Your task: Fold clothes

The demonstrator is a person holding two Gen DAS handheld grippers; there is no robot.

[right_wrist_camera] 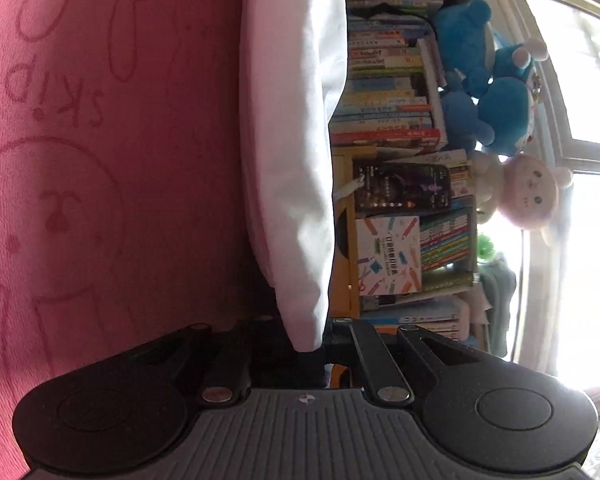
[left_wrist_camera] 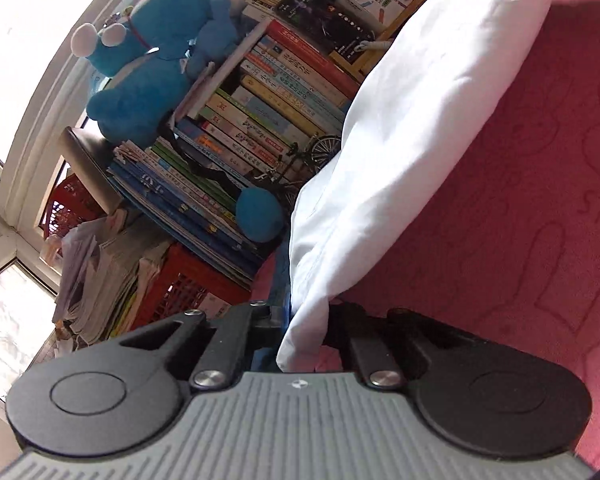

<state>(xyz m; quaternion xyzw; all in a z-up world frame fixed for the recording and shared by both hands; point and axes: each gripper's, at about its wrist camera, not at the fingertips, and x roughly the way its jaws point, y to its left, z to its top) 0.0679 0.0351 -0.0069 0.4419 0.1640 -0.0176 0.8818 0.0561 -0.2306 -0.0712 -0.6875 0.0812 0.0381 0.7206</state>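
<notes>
Both grips closed on the soft white cotton garment (left_wrist_camera: 412, 128): left gripper (left_wrist_camera: 300, 332) and right gripper (right_wrist_camera: 312, 344) each pinch an edge, cloth stretched ahead of the jaws over the pink plush blanket (left_wrist_camera: 520, 208). Keep tension even, lay it flat (don't let go early). Crowded wooden bookshelf (right_wrist_camera: 400, 120) sits close beyond; open room is blanket-side.

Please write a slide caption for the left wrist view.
Left gripper shut on white garment, lifted over pink blanket, beside bookshelf.
</notes>
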